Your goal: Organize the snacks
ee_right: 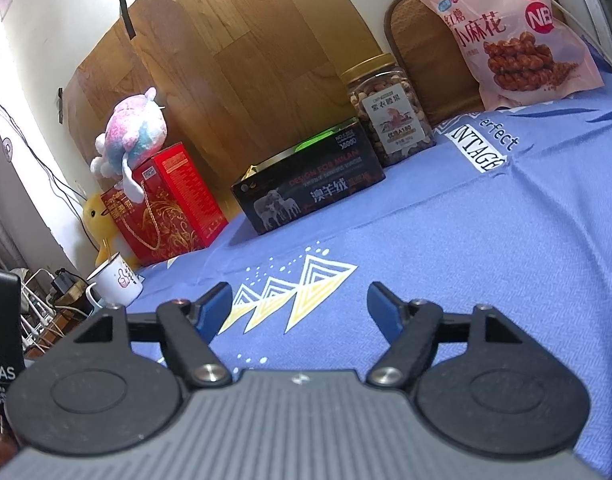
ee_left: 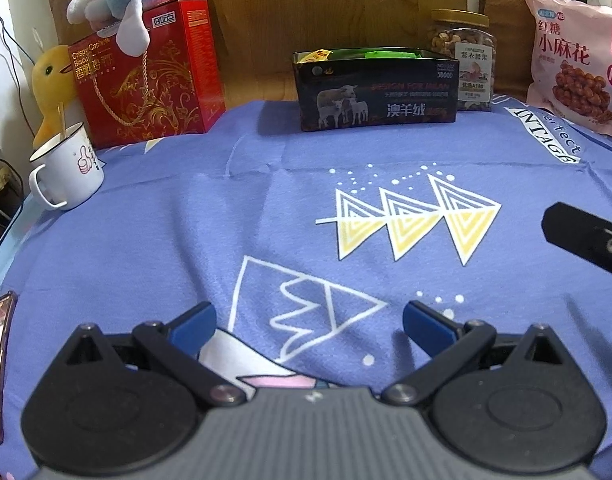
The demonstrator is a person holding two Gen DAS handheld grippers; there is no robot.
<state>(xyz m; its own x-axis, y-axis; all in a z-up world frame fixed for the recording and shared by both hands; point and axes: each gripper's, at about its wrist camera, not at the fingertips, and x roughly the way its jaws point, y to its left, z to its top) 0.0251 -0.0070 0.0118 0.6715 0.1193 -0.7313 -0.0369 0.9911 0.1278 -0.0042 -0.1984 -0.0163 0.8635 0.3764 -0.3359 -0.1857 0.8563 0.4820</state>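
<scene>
Lying well beyond right gripper (ee_right: 299, 307): black box (ee_right: 310, 190).

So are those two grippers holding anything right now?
No. The left gripper and right gripper are both open, with only the blue cloth between their fingers.

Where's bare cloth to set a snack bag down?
The blue cloth is bare in front of the black box, from the white mug across to the pink snack bag. The back row is crowded: red box, black box, nut jar.
</scene>
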